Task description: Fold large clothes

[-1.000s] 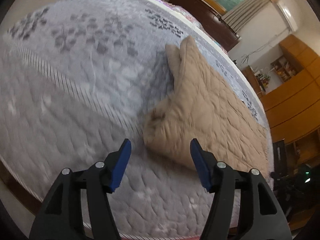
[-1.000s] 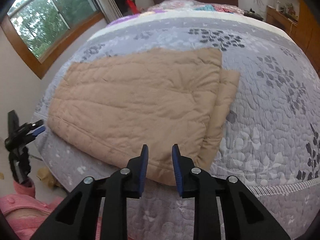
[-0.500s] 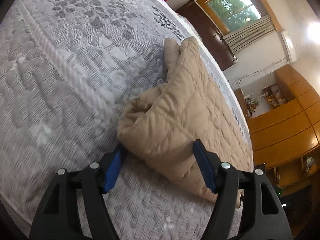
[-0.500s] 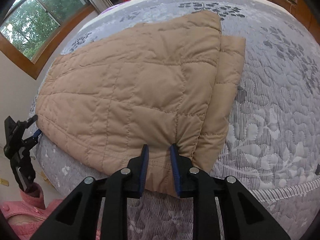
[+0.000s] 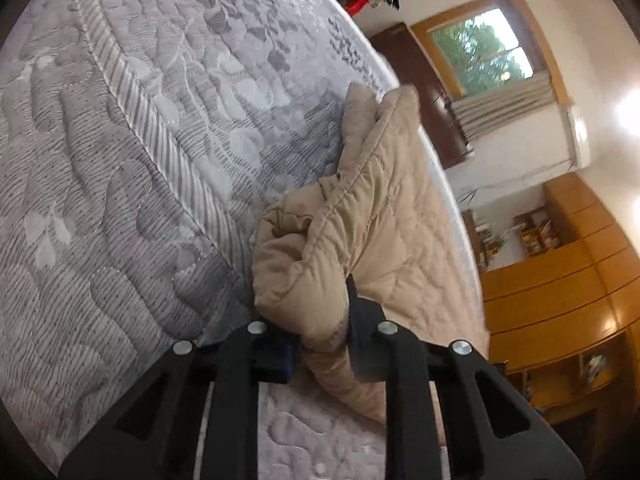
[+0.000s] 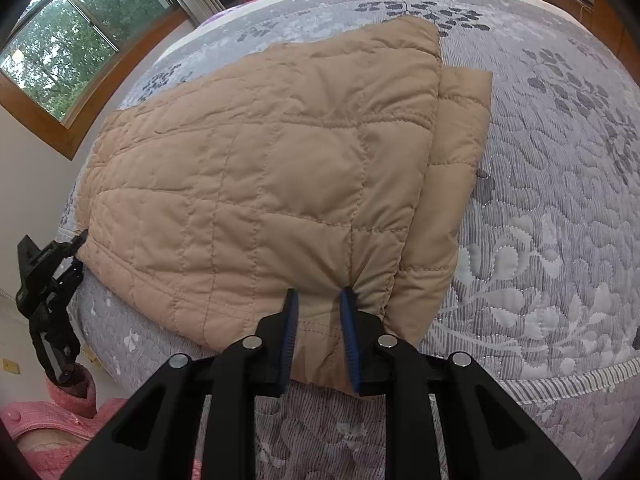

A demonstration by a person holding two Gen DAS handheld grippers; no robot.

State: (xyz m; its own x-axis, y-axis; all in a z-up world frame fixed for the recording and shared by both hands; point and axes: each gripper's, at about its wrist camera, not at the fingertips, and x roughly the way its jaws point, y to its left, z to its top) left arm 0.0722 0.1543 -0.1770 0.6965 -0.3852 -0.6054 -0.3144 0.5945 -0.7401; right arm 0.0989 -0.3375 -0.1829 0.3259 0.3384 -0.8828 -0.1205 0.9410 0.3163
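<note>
A tan quilted jacket (image 6: pixel 260 184) lies folded flat on the bed, one narrower layer showing along its right side. My right gripper (image 6: pixel 319 292) is shut on its near hem, and the fabric puckers between the blue pads. In the left wrist view the jacket (image 5: pixel 400 220) runs away to the right. My left gripper (image 5: pixel 320 320) has its jaws closing on a bunched corner, with the puffed fabric squeezed between the fingers and hiding the left pad. That left gripper (image 6: pixel 80 250) also shows at the jacket's far left corner in the right wrist view.
The bed wears a grey leaf-patterned quilt (image 5: pixel 120 200) with a striped band along its edge. A pink sleeve (image 6: pixel 52 420) is at the lower left. Wooden cabinets (image 5: pixel 560 280) and a window (image 5: pixel 480 52) stand beyond the bed.
My left gripper dropped onto the jacket's corner and its wide jaws came together on the fabric. My right gripper sank closer to the hem and stays clamped on it.
</note>
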